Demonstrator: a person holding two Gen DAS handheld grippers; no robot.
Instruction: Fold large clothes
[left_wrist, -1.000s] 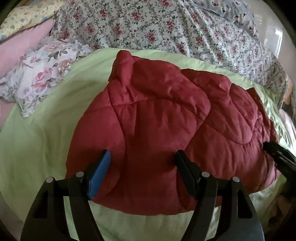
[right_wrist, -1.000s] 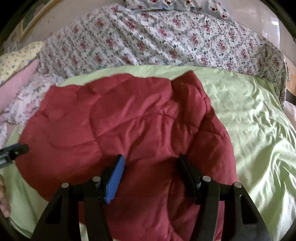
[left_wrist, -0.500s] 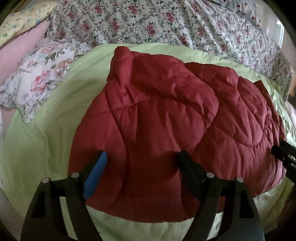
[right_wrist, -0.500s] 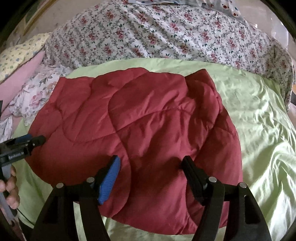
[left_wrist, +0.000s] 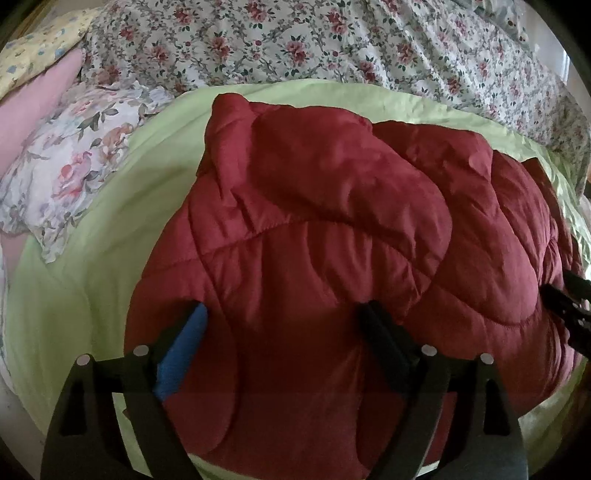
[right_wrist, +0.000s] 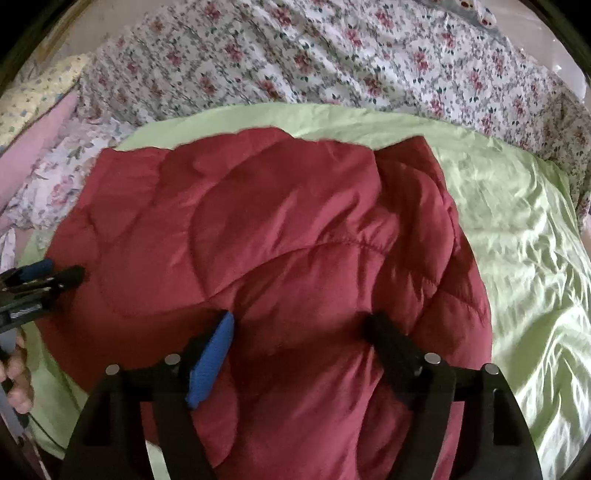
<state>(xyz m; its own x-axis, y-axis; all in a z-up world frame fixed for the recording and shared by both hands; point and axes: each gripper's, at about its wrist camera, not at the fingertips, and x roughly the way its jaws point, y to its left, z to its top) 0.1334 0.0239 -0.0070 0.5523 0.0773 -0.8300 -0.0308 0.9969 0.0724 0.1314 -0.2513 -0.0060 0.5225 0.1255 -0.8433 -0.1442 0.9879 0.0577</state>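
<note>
A dark red quilted padded garment (left_wrist: 325, 236) lies folded in a thick bundle on the light green bed sheet (left_wrist: 92, 266); it also shows in the right wrist view (right_wrist: 280, 236). My left gripper (left_wrist: 284, 314) is open, its fingers spread over the near left part of the bundle. My right gripper (right_wrist: 299, 321) is open, its fingers spread over the near right part. Neither holds cloth. Each gripper shows at the edge of the other's view: the right one (left_wrist: 565, 299), the left one (right_wrist: 40, 277).
A floral duvet (left_wrist: 332, 48) is piled along the back of the bed. A floral pillow (left_wrist: 70, 166) and a pink pillow (left_wrist: 33, 107) lie at the left. Bare green sheet (right_wrist: 517, 240) stretches to the right of the garment.
Both grippers have drawn back a little from the garment, so more of the bundle and sheet shows. The garment lies as before.
</note>
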